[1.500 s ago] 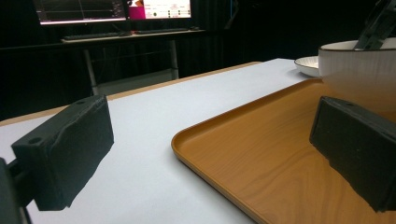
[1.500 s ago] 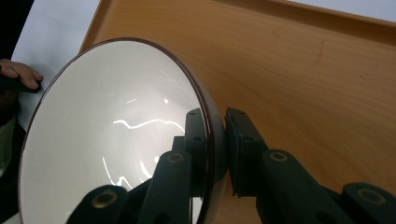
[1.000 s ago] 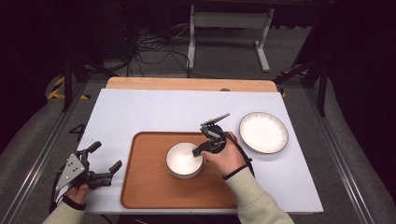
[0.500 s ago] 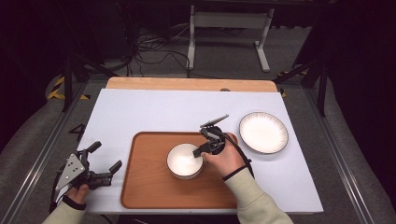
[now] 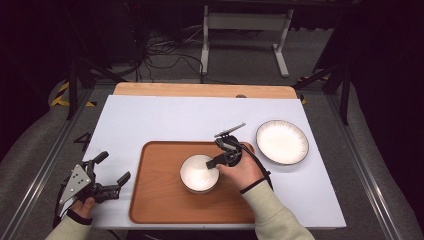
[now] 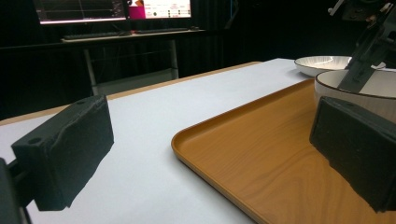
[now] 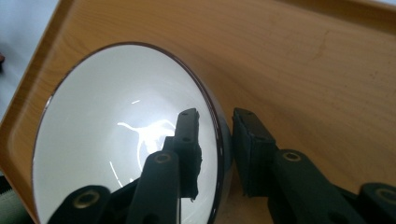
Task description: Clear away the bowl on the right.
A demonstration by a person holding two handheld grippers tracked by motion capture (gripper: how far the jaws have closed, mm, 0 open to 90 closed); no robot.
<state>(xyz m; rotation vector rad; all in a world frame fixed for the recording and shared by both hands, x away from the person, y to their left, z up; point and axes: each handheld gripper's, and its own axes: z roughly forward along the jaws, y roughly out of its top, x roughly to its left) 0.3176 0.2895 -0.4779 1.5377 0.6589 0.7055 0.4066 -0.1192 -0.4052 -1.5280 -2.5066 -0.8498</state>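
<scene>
high view: white bowl (image 5: 199, 173) sits on the wooden tray (image 5: 160, 205), roughly mid-tray, slightly toward its right half. right gripper (image 5: 218, 161) is at the bowl's right rim, one jaw over the inside and one outside; right hand (image 5: 244, 172) directly behind it. left gripper (image 5: 114, 183) rests well apart at the table's near-left, just off the tray's left edge, jaws spread and holding nothing. white plate (image 5: 282, 142) lies on the table right of the tray, clear of it. bowl is round, no long axis; the right hand is plainly the nearer. right gripper view: jaws straddle the bowl (image 7: 126, 135) wall, inner pad against or just off the glazed inside, outer pad beside the dark outer rim with a narrow gap visible; judged not yet fully clamped, though contact on the inner side cannot be confirmed. tray (image 7: 327, 70) floor open beyond. left gripper view: both pads wide apart, empty; tray (image 6: 261, 158) edge runs between them, bowl (image 6: 359, 93) and the right gripper at far right, plate (image 6: 322, 63) behind. judgement: free room for a lift is upward and rightward toward the plate; tray lip is the one edge to clear.
</scene>
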